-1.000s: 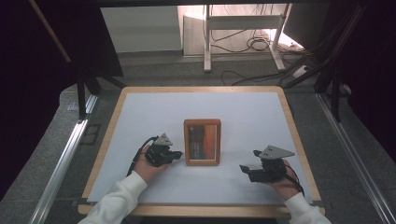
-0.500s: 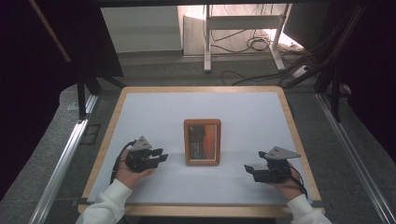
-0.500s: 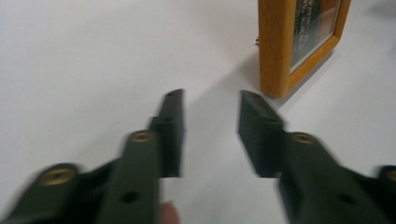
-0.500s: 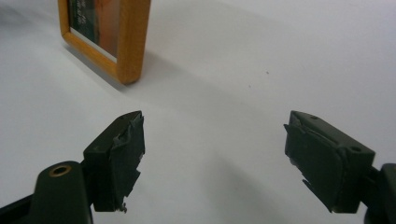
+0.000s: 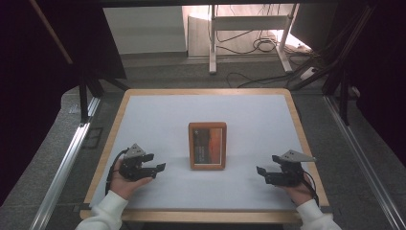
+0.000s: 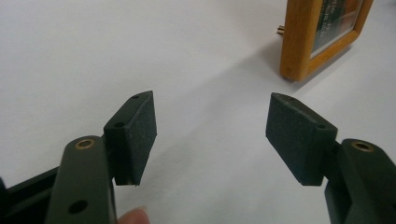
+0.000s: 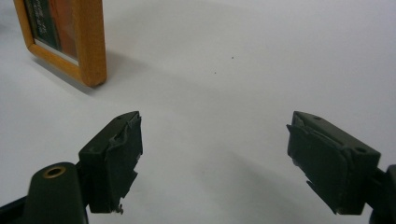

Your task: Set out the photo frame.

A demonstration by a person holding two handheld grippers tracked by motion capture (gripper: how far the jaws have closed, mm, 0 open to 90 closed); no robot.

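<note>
A wooden picture frame (image 5: 207,145) with an orange-and-dark picture stands on its lower edge at the middle of the white table top (image 5: 239,115), seemingly leaning back a little. My left gripper (image 5: 157,161) hovers left of it, well apart. Its jaws have just been opening and stand open, with nothing between them. In the left gripper view the pads (image 6: 135,135) frame bare table around my left gripper (image 6: 212,121), and the frame (image 6: 303,42) is at the upper right. My right gripper (image 5: 266,165) is open to the right of the frame. The right gripper view shows my right gripper (image 7: 215,140) and the frame (image 7: 88,42) at upper left.
The table has a wooden rim (image 5: 107,158). Metal rails (image 5: 62,167) run along both sides. Behind the table stand a white rack (image 5: 249,28) and loose cables (image 5: 268,45) on the floor.
My left gripper has drawn back to the left, away from the frame, and its jaws have opened. The right gripper has drifted slightly to the right. The frame has not moved.
</note>
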